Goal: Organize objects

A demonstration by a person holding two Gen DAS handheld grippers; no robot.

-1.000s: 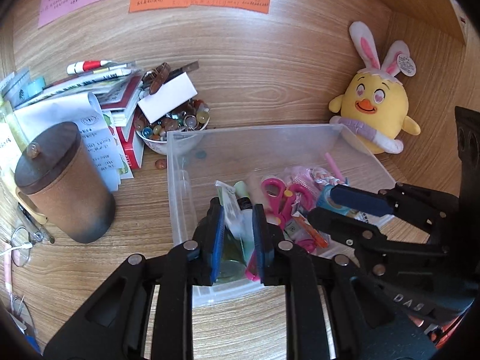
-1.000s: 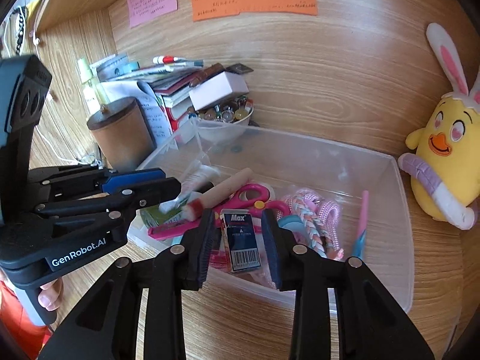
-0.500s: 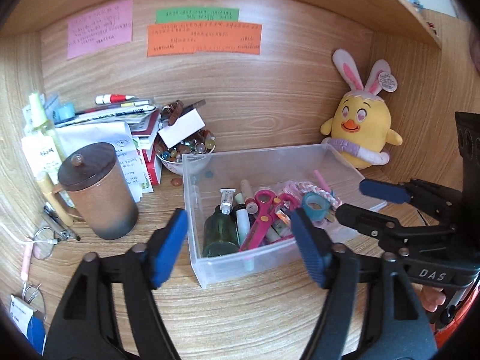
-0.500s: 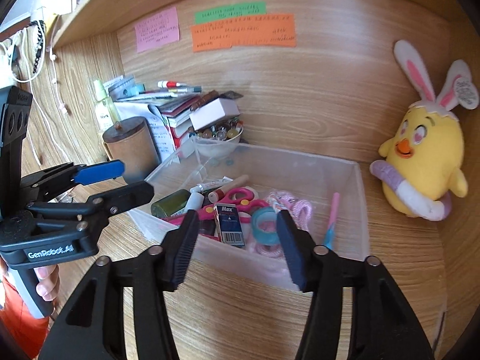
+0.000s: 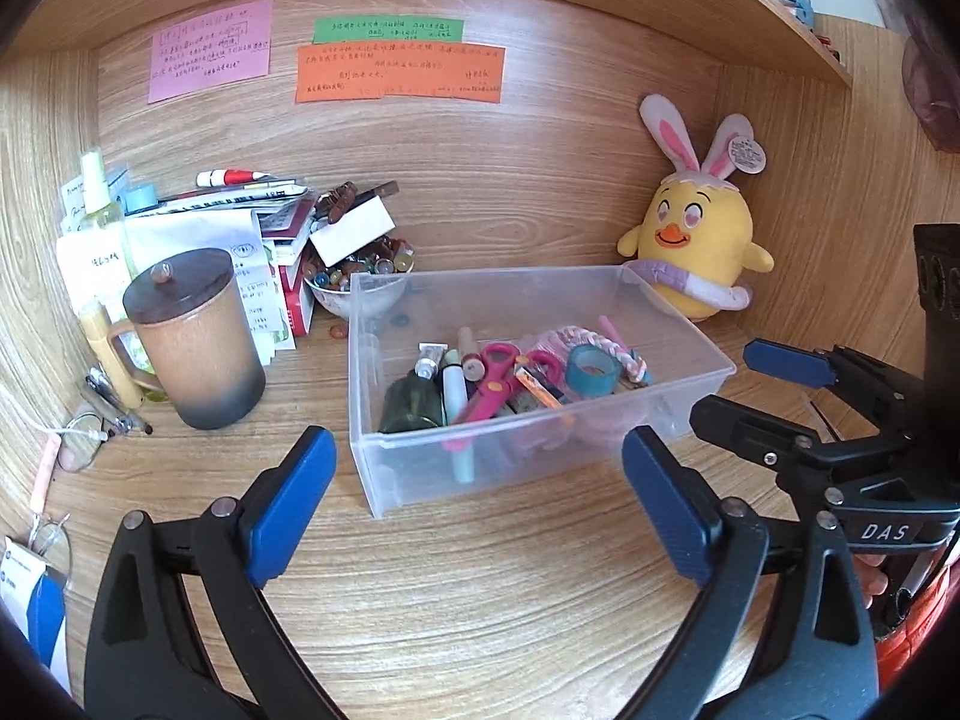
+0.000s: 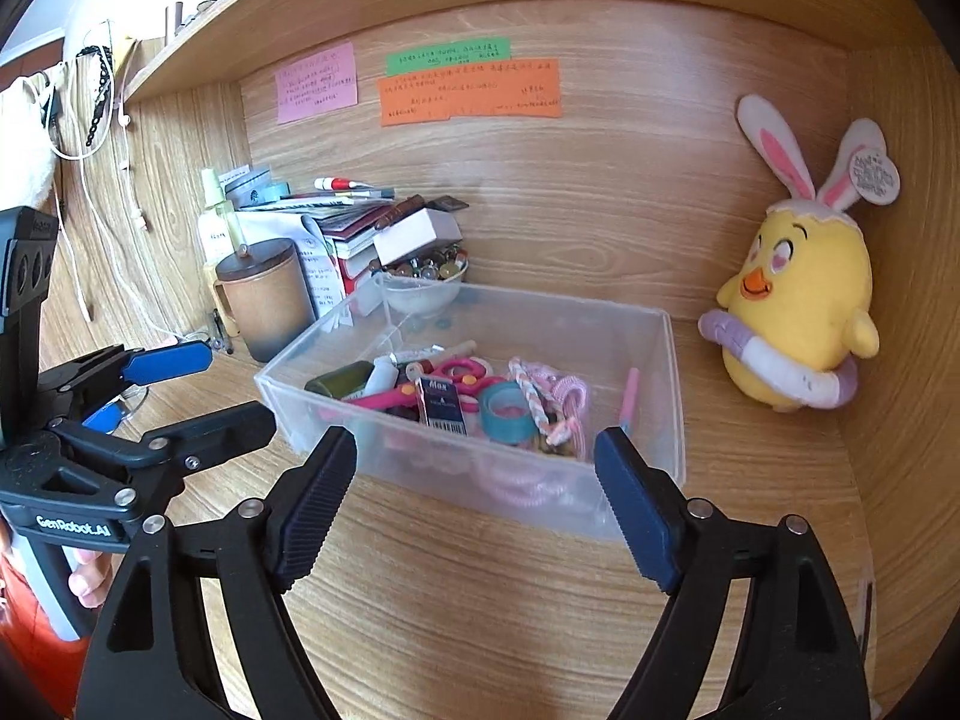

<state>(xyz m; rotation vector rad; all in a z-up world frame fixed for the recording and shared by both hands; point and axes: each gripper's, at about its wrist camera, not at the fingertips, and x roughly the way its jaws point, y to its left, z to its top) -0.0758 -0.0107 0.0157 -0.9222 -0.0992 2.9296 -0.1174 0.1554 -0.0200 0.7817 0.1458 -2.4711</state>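
One clear bin sits mid-desk, holding scissors, tape, a green bottle and a Max box. Both grippers, left and right, stand wide open and empty before its front wall. Risk: a low approach could shove the light bin into the bowl or mug; piled contents may snag

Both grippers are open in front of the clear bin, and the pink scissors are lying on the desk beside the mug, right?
Not quite. Both grippers, left and right, are open before the bin, but the left wrist view shows the pink scissors lying inside the bin, not by the mug.
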